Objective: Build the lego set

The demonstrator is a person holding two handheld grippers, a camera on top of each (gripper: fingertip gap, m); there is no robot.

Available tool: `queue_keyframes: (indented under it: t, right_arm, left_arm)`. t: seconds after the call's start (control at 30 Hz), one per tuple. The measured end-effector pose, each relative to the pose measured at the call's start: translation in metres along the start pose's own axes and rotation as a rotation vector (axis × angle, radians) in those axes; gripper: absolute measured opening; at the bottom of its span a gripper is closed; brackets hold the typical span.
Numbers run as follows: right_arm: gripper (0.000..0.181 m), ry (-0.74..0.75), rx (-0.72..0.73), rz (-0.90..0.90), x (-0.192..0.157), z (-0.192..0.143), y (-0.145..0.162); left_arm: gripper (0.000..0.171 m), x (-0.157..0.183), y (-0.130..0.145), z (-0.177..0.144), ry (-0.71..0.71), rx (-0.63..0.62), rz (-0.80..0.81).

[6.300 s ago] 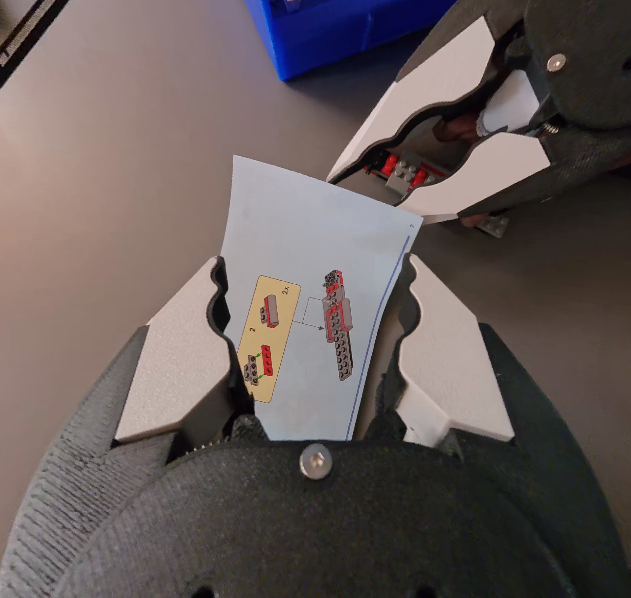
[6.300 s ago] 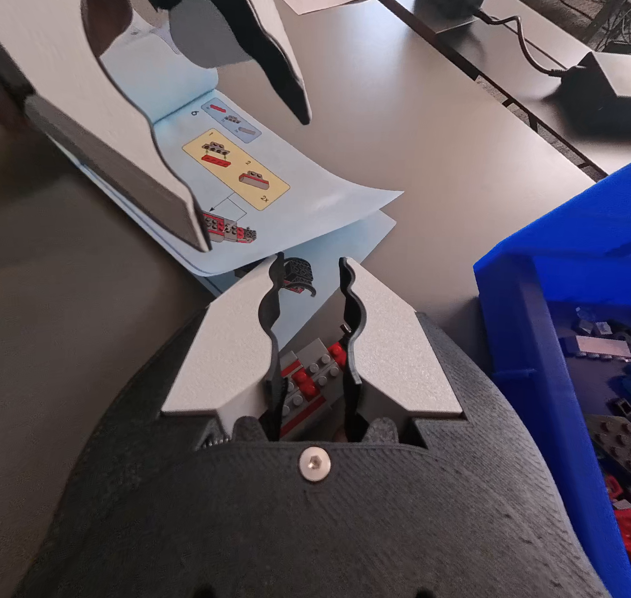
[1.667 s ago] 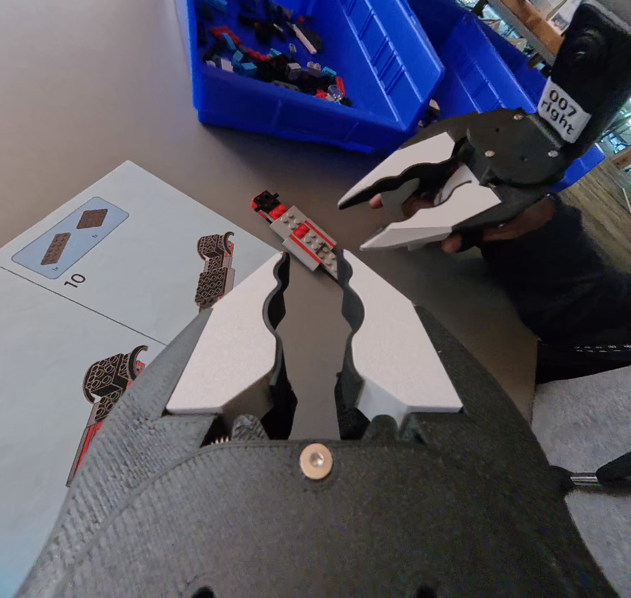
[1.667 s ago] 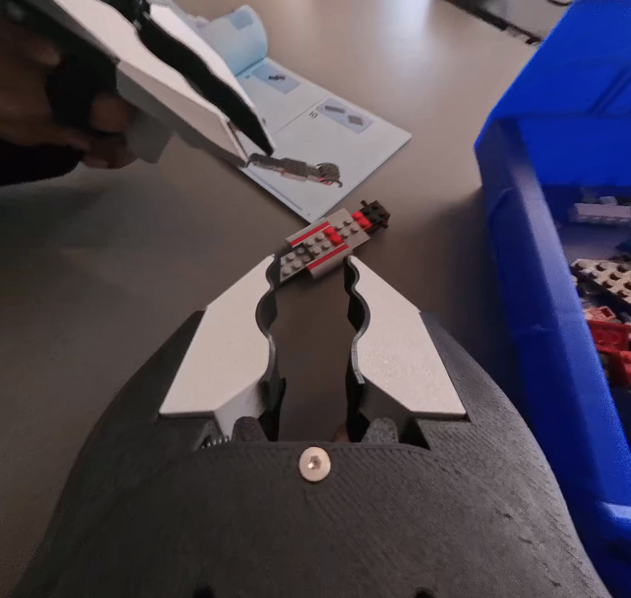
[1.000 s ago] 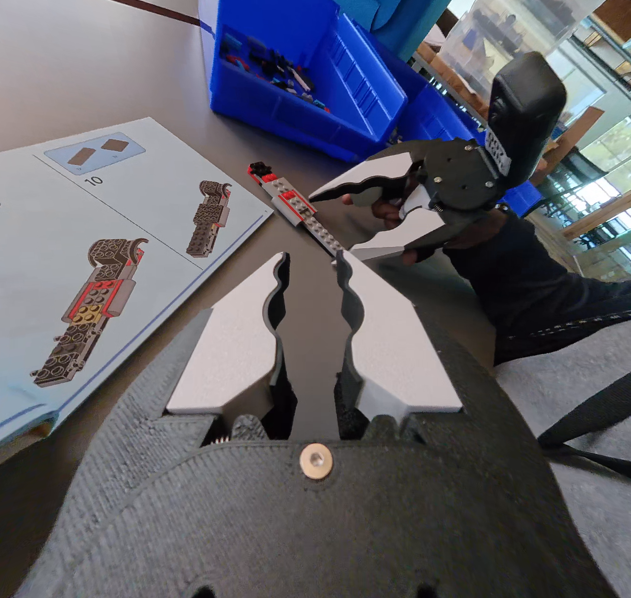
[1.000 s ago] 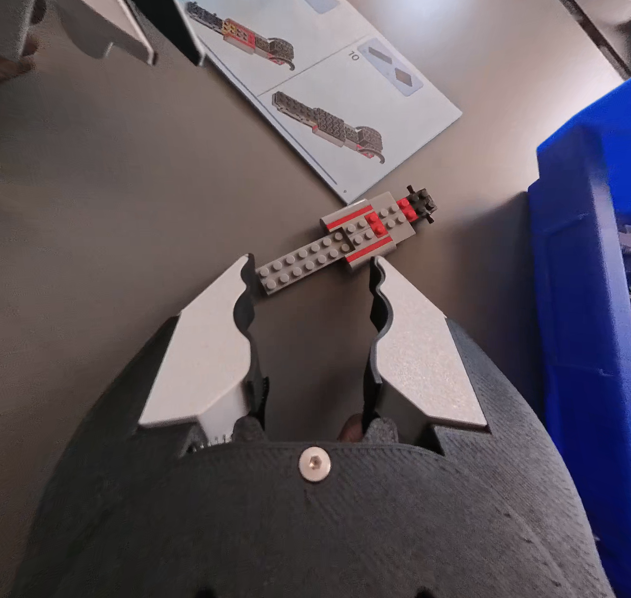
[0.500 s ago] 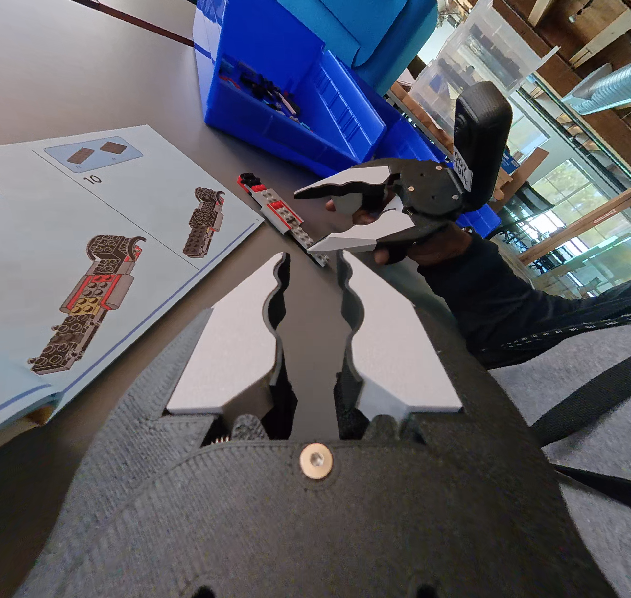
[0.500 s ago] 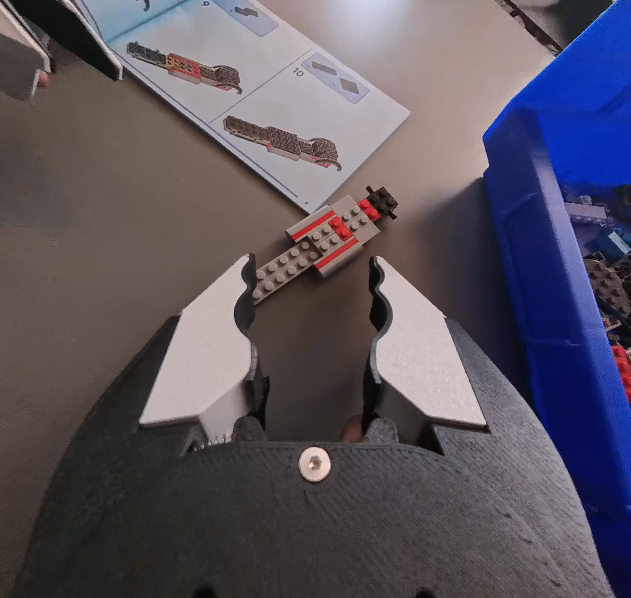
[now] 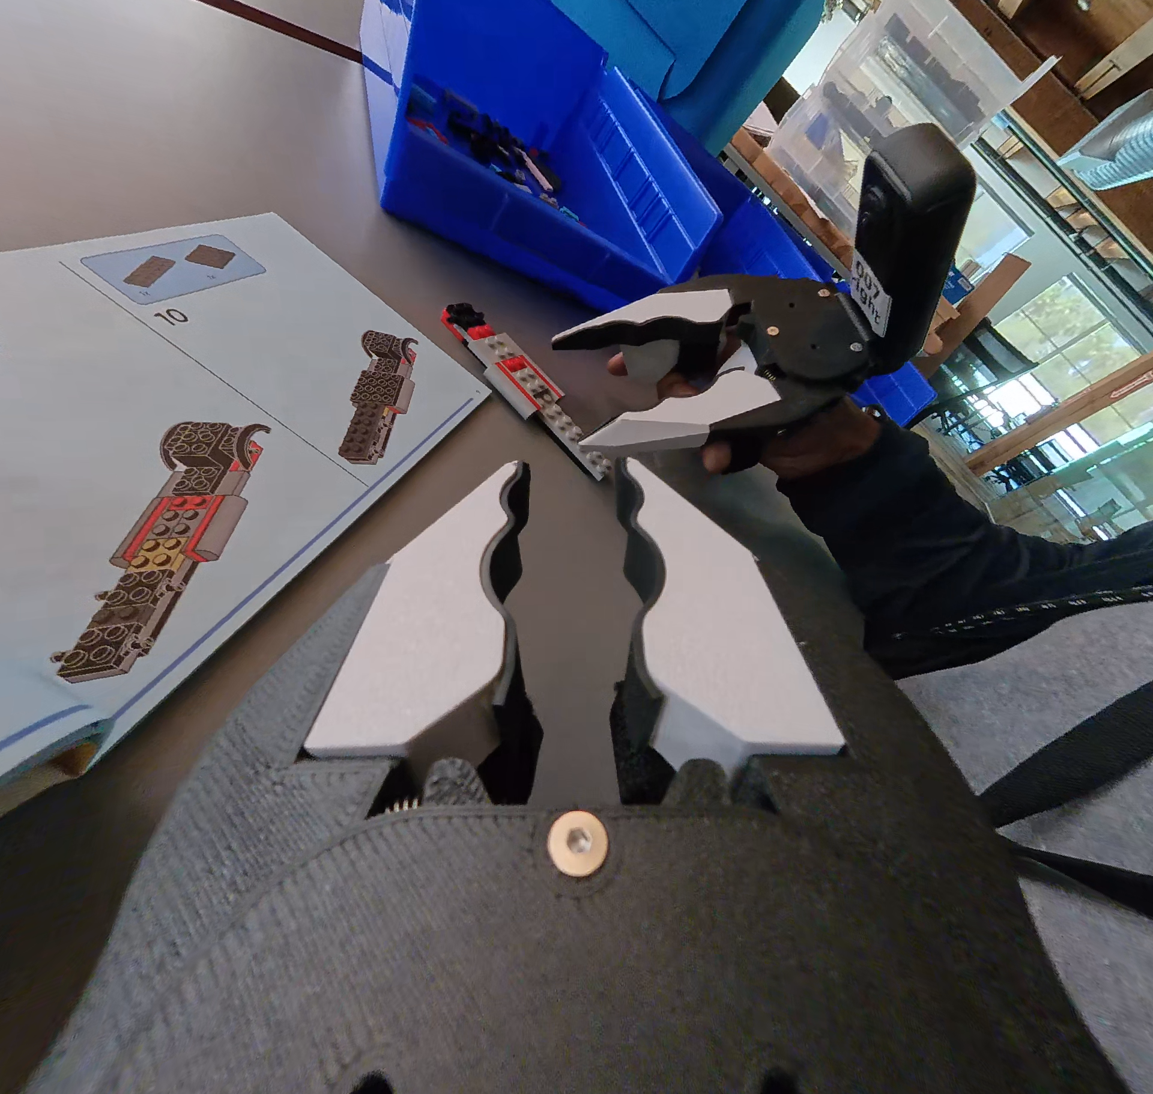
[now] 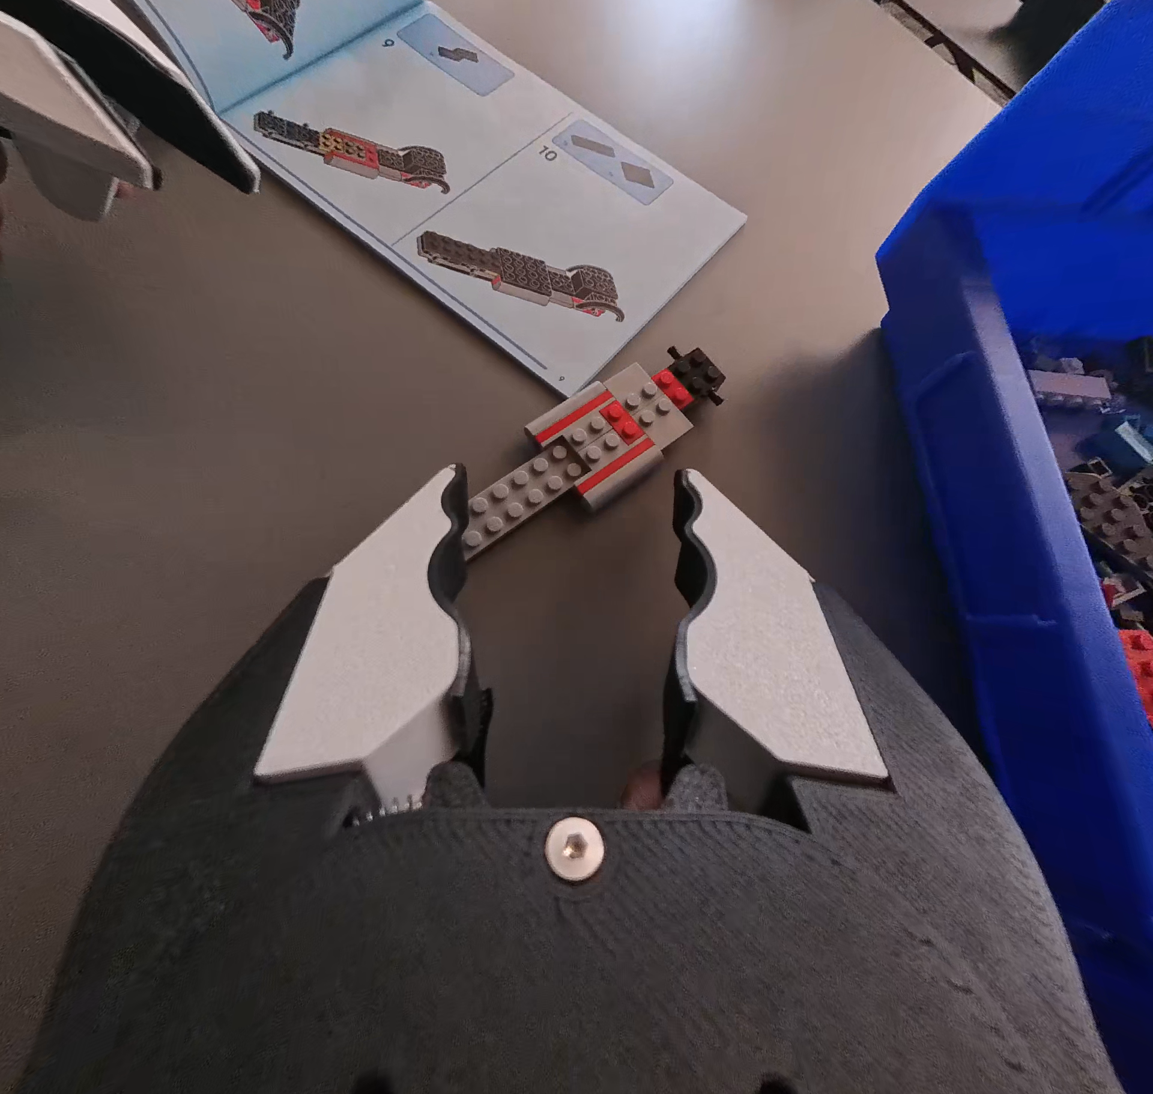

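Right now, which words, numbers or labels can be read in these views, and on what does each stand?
I do not copy writing out; this is what bears it.
Open instruction booklet: large printed step numbers beside the part boxes, legible; the tiny print inside the boxes and at the page corner is too small to read.
White sticker on the black camera mount: printed digits and a word, legible.

Step numbers mark the instruction booklet [image 9: 187, 415]; a white sticker [image 9: 871, 297] bears lettering.
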State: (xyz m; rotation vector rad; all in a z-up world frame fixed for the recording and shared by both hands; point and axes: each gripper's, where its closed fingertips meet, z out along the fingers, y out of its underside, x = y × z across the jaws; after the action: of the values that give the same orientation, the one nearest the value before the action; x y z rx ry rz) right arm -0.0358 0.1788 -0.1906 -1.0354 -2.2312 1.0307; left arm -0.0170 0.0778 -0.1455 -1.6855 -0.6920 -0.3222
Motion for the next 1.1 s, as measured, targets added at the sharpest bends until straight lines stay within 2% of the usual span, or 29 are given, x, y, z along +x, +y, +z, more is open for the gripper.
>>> queue_keyframes:
  t: [0.33, 0.5, 0.63, 0.87, 1.1]
  right_arm:
    - [0.068, -0.012, 0.107, 0.049, 0.001, -0.02, -0.006]
    - [0.065, 0.016, 0.163, 0.069, 0.008, -0.049, 0.007]
    - [0.062, 0.033, 0.202, 0.103, 0.02, -0.078, 0.023]
    - [0.059, -0.027, 0.25, 0.137, 0.031, -0.116, 0.045]
    - [0.056, -0.092, 0.348, 0.23, 0.04, -0.144, 0.05]
  left_arm:
    - [0.027, -0.002, 0.006, 0.006, -0.036, -0.048, 0.029]
    - [0.032, 0.0, 0.013, 0.017, -0.057, -0.134, 0.103]
    - [0.037, 0.004, 0.002, 0.034, -0.067, -0.172, 0.145]
    - [0.037, 0.025, -0.042, 0.091, -0.059, -0.251, 0.303]
    - [0.037, 0.045, -0.073, 0.165, -0.022, -0.294, 0.356]
